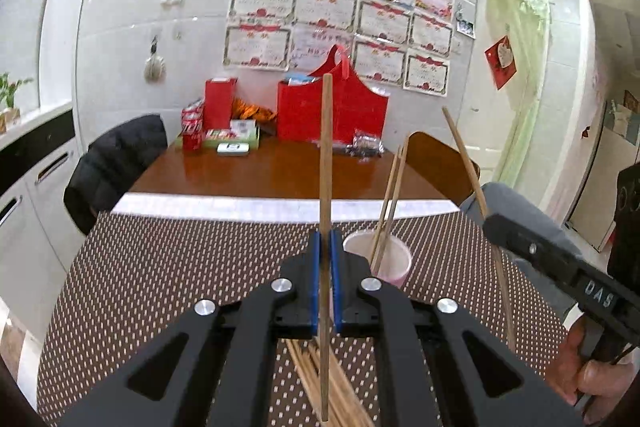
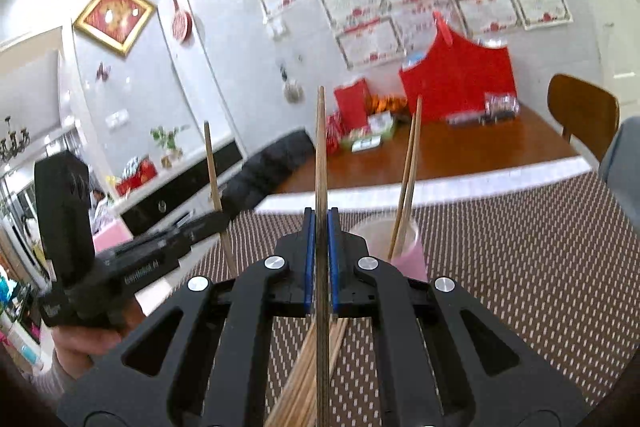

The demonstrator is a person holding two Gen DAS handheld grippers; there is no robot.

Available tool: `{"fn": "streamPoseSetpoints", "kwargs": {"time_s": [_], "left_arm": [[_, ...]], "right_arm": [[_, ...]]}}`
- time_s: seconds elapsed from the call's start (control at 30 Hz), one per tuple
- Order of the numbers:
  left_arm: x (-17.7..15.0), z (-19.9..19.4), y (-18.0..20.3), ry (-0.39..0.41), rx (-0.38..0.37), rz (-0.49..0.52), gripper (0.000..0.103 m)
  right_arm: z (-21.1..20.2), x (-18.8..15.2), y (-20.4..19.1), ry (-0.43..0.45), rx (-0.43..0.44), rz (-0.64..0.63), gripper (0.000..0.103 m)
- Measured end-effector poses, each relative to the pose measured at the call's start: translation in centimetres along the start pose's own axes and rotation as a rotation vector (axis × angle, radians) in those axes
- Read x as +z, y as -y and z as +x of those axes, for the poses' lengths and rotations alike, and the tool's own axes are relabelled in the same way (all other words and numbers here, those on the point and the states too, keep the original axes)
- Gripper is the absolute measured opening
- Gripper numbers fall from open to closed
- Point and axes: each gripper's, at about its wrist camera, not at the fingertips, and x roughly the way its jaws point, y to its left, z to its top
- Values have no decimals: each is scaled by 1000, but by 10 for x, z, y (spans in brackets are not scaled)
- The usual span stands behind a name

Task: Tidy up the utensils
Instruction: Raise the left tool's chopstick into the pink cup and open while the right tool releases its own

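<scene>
Lower ends of the two chopsticks (image 1: 387, 203) standing in the cup (image 1: 396, 259) are hidden inside it. The cup's near wall lies behind the left claw (image 1: 327, 263). The loose chopstick pile (image 1: 320, 387) on the surface is partly covered by the claw bodies and cut by the bottom edge. Text on the wall certificates (image 1: 328, 3) is too small to read. The right wrist view is motion-blurred toward the red bag (image 2: 460, 83).

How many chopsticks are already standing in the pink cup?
2: both chopsticks lean together in the pink cup. One more is held by each gripper, left gripper and right gripper; others lie on the mat.
</scene>
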Motion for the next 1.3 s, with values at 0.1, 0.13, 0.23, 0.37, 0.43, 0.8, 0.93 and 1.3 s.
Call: {"fn": "streamPoseSetpoints", "kwargs": {"time_s": [0.1,0.13,0.23,0.37,0.43,0.8,0.93,1.3], "left_arm": [[19,5,6,20,-15,12,5],[27,7,7,28,-22,14,5],[45,12,12,49,-46,15,5],[71,26,21,71,-74,31,5],[82,34,27,84,-79,43,5],[97,79,38,94,-101,67,5],[91,96,38,80,-108,64,5],[71,118,38,6,-100,71,13]], "right_arm": [[2,20,4,68,-14,7,6],[2,27,5,86,-19,9,6],[6,48,8,155,-47,13,6],[23,68,13,208,-79,8,6],[35,76,17,227,-92,8,6],[96,79,53,241,-115,43,7],[103,71,58,231,-118,44,7],[117,58,65,175,-141,36,8]]}}
